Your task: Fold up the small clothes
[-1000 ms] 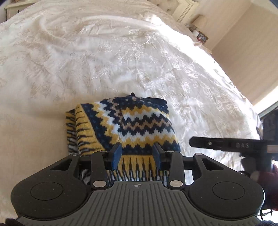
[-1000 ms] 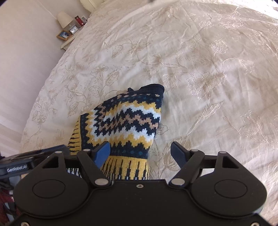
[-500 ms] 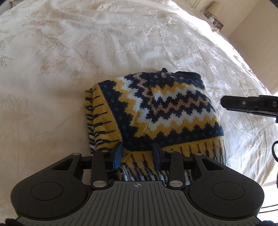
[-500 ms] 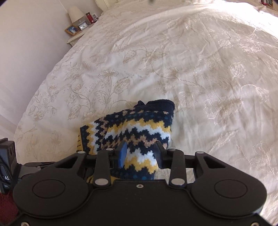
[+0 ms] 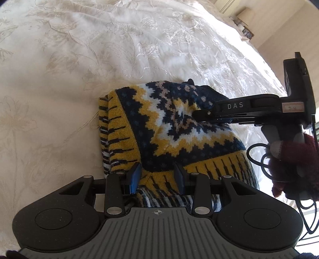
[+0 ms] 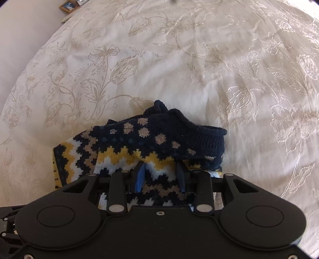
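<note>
— Pinching the knitted sweater (image 5: 175, 135) with both tools now; it lies as a compact folded bundle on the floral bedspread (image 5: 79, 59). My left gripper (image 5: 157, 178) has its blue pads narrowed onto the yellow-and-navy ribbed hem nearest me, fabric bunched between them.

— And the other one?

— My right gripper (image 6: 160, 175) is narrowed the same way, its pads pressed into the zigzag band just below the navy collar edge (image 6: 199, 135). In the left view I see it reaching in from the side over the top layer.

— So how far along are you?

— Mostly done, I judge. The sweater is already doubled over itself: striped layers stack along its left edge and no sleeve hangs loose where I can see. What looks left is one last fold or a tidy-up, since the top layer is humped and the collar end curls upward instead of lying flat.

— Anything else waiting to be folded?

— None that I can see; only bare bedspread around this bundle, and a picture frame (image 6: 68, 6) far off beside the bed.
</note>
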{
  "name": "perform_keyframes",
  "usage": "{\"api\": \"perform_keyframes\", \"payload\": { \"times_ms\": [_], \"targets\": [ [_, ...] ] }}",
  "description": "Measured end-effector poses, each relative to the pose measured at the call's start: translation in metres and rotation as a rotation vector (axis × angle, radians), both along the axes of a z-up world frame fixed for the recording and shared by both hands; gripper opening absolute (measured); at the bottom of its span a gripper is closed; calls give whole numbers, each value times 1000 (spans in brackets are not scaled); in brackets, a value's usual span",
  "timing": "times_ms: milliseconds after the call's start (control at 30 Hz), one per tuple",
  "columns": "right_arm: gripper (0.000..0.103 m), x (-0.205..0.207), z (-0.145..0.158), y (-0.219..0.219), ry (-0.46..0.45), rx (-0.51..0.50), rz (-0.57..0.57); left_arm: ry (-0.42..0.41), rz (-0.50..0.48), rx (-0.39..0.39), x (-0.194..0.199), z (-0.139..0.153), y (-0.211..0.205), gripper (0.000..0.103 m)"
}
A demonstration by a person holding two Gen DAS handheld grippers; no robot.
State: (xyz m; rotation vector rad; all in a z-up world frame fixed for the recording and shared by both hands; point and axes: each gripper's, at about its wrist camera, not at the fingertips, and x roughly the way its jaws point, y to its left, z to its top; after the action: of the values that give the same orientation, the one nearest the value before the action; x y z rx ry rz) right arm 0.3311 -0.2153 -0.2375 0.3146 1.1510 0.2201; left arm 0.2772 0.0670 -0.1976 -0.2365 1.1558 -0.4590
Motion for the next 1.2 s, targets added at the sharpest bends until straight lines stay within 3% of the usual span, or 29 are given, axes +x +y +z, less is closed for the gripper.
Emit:
{"api": "perform_keyframes", "payload": {
  "times_ms": [133, 267, 367, 433, 567, 767, 833, 1033, 1200],
  "targets": [
    [47, -22, 25, 5, -75, -51, -12, 1, -16, -7, 1, 0, 1, 36],
    [48, -57, 36, 6, -92, -109, -47, -1, -28, -17, 2, -2, 3, 36],
    [56, -74, 25, 6, -39, -141, -85, -13, -51, -19, 2, -3, 3, 36],
    [59, -79, 15, 2, -8, -105, -141, -23, -66, -13, 1, -3, 2, 36],
    [75, -79, 11, -5, 4, -90, -236, -44, -95, 2, -1, -2, -1, 36],
    [79, -93, 35, 1, -68, -136, -214, -61, -88, -3, -8, 10, 3, 39],
    [80, -103, 42, 0, -95, -109, -227, -93, -77, -3, -17, 17, 5, 51],
    [91, -116, 12, 7, -11, -156, -166, -135, -80, 73, -40, 12, 0, 53],
    [95, -122, 14, 1, -44, -136, -166, -167, -71, 109, -47, 17, -1, 54]
  ]
}}
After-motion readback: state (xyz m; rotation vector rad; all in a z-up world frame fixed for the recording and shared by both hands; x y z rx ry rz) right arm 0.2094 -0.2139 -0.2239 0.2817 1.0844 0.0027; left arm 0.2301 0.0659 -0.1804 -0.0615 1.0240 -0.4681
